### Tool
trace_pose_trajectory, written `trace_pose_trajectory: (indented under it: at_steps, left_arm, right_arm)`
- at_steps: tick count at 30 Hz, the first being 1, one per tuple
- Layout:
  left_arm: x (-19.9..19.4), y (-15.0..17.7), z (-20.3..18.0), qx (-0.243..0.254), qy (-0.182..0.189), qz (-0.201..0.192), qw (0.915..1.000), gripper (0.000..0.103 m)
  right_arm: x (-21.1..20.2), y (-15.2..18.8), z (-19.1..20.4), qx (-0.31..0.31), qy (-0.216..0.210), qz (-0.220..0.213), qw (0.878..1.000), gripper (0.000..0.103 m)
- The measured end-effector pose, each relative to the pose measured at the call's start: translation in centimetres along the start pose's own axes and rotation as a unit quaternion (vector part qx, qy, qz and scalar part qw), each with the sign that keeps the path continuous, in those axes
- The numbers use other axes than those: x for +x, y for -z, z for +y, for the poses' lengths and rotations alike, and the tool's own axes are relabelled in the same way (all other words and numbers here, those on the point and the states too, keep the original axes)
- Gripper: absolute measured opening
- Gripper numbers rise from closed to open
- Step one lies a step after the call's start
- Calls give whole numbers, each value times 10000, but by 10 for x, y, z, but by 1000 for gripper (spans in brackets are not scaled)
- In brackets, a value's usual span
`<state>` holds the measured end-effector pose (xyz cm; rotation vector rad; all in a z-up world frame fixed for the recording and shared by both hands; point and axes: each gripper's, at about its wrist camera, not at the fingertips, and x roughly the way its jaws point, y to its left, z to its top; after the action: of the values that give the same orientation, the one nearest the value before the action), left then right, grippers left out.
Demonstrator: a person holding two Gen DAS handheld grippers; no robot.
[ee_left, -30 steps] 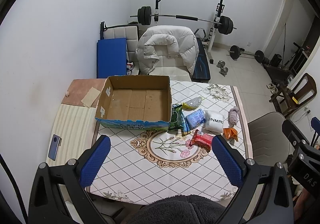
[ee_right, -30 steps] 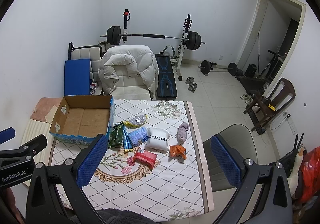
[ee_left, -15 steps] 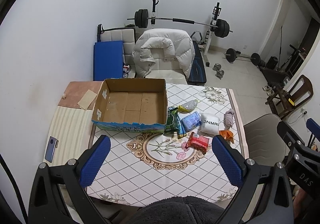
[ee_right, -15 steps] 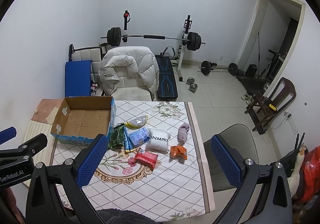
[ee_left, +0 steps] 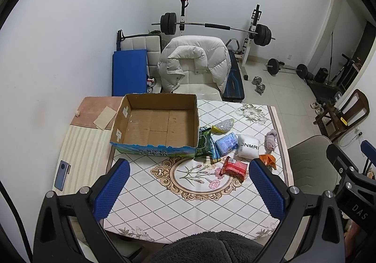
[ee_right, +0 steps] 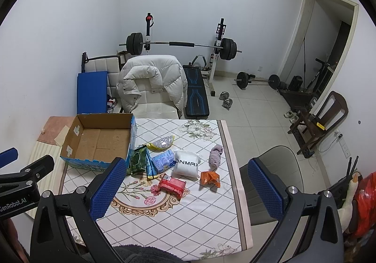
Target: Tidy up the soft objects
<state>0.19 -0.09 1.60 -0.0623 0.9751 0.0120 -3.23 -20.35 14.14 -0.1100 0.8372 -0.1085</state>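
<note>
Nothing is sorted yet, judging by the bare cardboard box (ee_left: 159, 121) at the table's far left: the soft packets (ee_left: 225, 143), seemingly all of them, lie just right of it, while left gripper (ee_left: 188, 190) and right gripper (ee_right: 185, 185) hover spread wide, holding nothing.

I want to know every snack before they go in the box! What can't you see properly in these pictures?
- Blue packet, right wrist view: mostly tucked under the green packet and light blue pack.
- Orange packet, left wrist view: partly behind the left gripper fingers.
- Packet labels, both views: too small to read, except the white pouch.
- Cardboard box front, right wrist view: partly behind the other gripper.
</note>
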Motion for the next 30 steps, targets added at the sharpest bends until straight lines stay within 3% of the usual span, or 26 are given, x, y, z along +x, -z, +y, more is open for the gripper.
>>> trace_pose_trajectory:
  at_steps: [30]
  left_arm:
    - [-3, -4, 4, 0, -1, -61, 10000, 103]
  right_arm:
    - [-2, 1, -1, 18, -8, -29, 10000, 103]
